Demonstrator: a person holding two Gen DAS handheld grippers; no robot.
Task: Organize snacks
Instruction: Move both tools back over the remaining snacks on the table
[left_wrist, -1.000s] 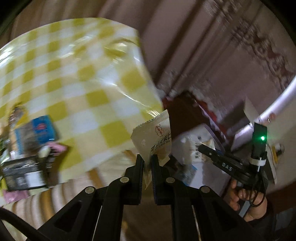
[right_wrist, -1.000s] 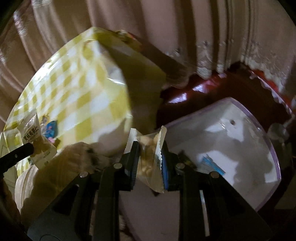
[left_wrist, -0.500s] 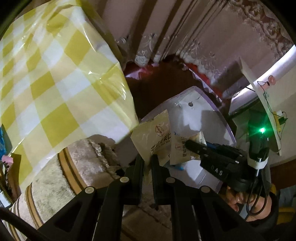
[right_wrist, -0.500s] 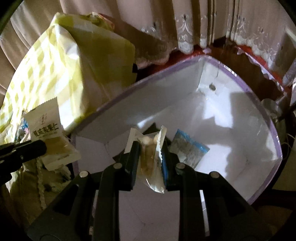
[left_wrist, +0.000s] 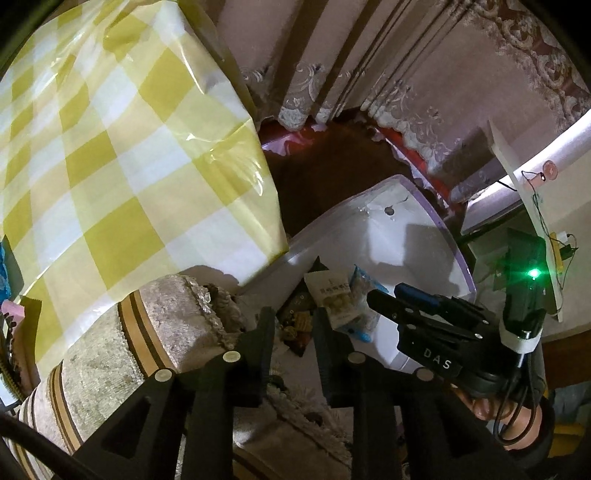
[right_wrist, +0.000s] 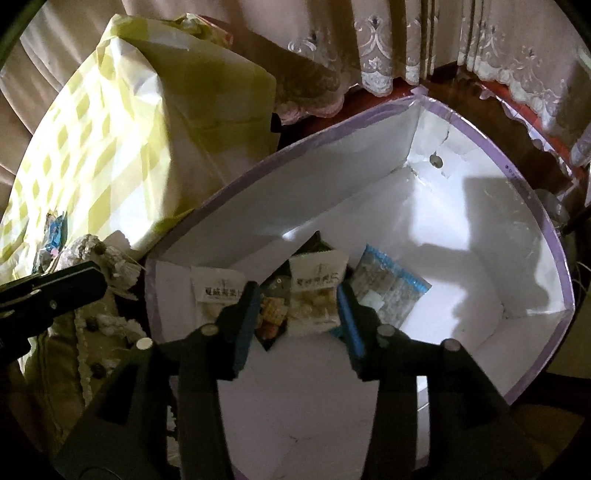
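Note:
A white box with a purple rim (right_wrist: 461, 122) (left_wrist: 428, 206) stands on the floor beside the table. Inside lie a white snack packet (right_wrist: 316, 291) (left_wrist: 330, 295), a second white packet (right_wrist: 216, 290) against the left wall, a blue-edged packet (right_wrist: 391, 288) (left_wrist: 364, 282) and a dark packet (right_wrist: 271, 314) (left_wrist: 295, 325). My right gripper (right_wrist: 297, 314) is open and empty, just above the packets; it also shows in the left wrist view (left_wrist: 406, 310). My left gripper (left_wrist: 293, 332) is open and empty near the box's left rim.
A table with a yellow checked cloth (left_wrist: 110, 147) (right_wrist: 110, 129) stands to the left, with snack packets (right_wrist: 55, 236) on it. A beige upholstered seat (left_wrist: 129, 350) lies below the left gripper. Lace curtains (right_wrist: 388, 48) hang behind the box.
Both grippers have opened and let go of their packets, which now lie in the box. The right gripper has dropped closer to the box floor.

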